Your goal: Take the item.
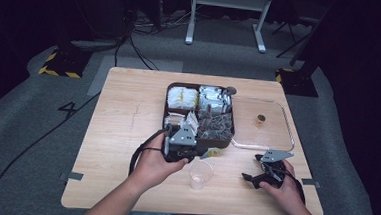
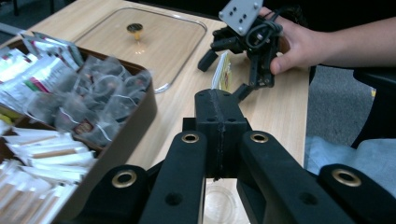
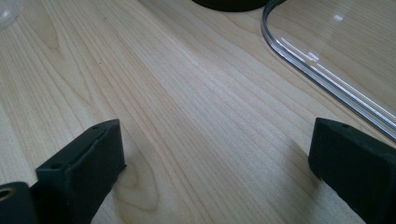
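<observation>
L gripper pinched shut on a tea sachet, above cup, near box. Sachet probably light, floppy, so grip mid-edge. R gripper wide open, empty.

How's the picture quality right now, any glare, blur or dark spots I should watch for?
High view: table evenly lit, surroundings nearly black. Left gripper view: closest parts of the left gripper and the box's near packets soft, tea bags sharp. Right gripper view: bright glare streaks along the clear lid; the wood grain is crisp.
</observation>
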The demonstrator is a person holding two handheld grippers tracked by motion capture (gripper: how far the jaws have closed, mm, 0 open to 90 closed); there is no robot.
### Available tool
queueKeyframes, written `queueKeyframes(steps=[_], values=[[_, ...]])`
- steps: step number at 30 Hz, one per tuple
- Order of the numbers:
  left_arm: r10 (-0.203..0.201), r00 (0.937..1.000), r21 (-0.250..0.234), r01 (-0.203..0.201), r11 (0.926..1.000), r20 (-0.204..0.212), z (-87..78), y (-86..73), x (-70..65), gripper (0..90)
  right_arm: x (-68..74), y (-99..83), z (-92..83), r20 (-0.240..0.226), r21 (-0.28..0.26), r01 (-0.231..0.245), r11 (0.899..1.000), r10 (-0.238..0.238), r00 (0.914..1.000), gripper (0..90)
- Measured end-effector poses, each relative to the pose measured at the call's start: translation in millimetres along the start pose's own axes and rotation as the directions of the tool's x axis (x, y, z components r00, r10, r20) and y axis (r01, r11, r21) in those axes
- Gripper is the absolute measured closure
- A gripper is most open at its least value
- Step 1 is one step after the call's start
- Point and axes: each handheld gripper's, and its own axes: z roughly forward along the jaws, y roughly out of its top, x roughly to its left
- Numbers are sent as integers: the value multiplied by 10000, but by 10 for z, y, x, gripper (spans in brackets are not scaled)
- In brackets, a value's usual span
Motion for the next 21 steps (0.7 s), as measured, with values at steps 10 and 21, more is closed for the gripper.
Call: queueKeyframes(steps=[10,21], values=[[-89,9999,-55,90,9999,139,99,-162,-91,900,1,0,0,8,-1,-7,10000,7,10000,35],[-241,9996,36,240,9997,137,198,-325,-107,900,3,1,1,23,-1,-12,10000,12,10000,35]])
